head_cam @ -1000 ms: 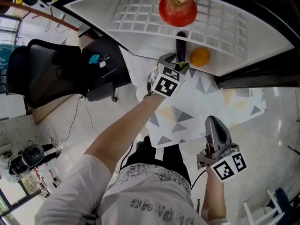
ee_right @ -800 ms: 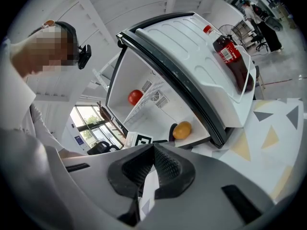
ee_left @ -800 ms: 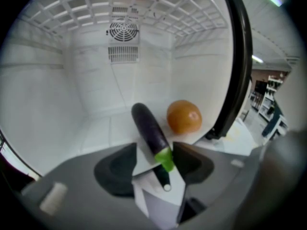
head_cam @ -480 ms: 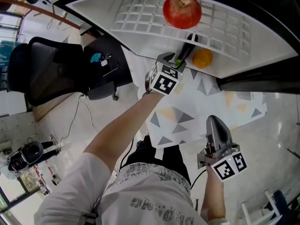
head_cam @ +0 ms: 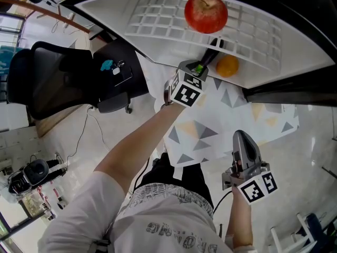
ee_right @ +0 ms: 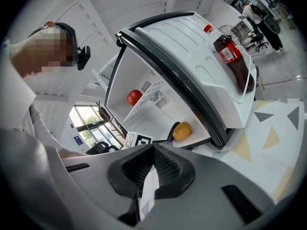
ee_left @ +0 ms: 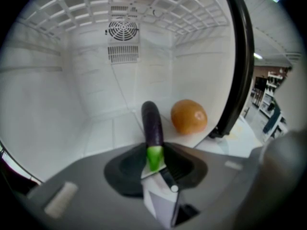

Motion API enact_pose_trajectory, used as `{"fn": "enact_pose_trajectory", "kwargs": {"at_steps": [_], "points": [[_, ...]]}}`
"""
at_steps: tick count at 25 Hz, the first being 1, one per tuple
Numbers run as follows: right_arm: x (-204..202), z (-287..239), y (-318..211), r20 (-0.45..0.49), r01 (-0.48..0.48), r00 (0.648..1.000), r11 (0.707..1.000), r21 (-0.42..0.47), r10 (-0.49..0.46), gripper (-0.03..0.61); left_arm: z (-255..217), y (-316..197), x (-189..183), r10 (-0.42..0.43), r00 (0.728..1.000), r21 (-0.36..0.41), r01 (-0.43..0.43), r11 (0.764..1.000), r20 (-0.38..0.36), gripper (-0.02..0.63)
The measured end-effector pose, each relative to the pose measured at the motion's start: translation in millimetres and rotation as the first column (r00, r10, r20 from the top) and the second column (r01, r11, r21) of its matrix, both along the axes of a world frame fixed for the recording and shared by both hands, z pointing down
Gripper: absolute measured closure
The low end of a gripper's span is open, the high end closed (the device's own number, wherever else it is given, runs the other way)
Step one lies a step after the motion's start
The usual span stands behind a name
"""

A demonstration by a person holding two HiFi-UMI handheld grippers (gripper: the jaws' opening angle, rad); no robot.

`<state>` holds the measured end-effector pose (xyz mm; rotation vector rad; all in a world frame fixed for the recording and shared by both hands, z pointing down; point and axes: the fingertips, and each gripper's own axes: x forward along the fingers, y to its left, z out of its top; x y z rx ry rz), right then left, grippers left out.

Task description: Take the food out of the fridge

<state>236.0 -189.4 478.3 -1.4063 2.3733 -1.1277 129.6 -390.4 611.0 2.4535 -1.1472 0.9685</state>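
The open fridge holds a red apple (head_cam: 206, 13) on its white wire shelf (head_cam: 158, 15) and an orange (head_cam: 227, 66) on the floor below. A dark purple eggplant (head_cam: 211, 50) lies beside the orange (ee_left: 189, 116). My left gripper (head_cam: 202, 63) reaches into the fridge. Its jaws have just been closing, and they now press on the green stem end of the eggplant (ee_left: 151, 121), which points away from the left gripper (ee_left: 154, 153). My right gripper (head_cam: 244, 147) hangs outside over the floor, shut and holding nothing. From the right gripper (ee_right: 152, 163) view the apple (ee_right: 135, 97) and orange (ee_right: 182, 131) show.
The fridge door (ee_right: 192, 51) stands open at the right with a cola bottle (ee_right: 233, 56) in its rack. Its black seal (ee_left: 238, 61) frames the opening. A patterned mat (head_cam: 210, 128) covers the floor, and a black office chair (head_cam: 52, 80) stands at the left.
The left gripper moved slightly toward the fridge and its jaws closed on the eggplant's stem end. The eggplant went from upright to leaning right. The right gripper has not moved.
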Motion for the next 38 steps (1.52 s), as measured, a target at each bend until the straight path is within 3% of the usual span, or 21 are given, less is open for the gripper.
{"fn": "enact_pose_trajectory", "kwargs": {"at_steps": [23,38], "points": [[-43,-34,11,-0.013,0.002,1.000,0.998,0.067,-0.001,0.589,-47,25,-36,0.027,0.998,0.043,-0.024,0.999,-0.064,0.497],[-80,-71,23,-0.040,-0.009,0.999,0.991,0.130,0.015,0.590,-78,76,-68,0.075,0.990,0.058,-0.069,0.996,-0.115,0.497]]}}
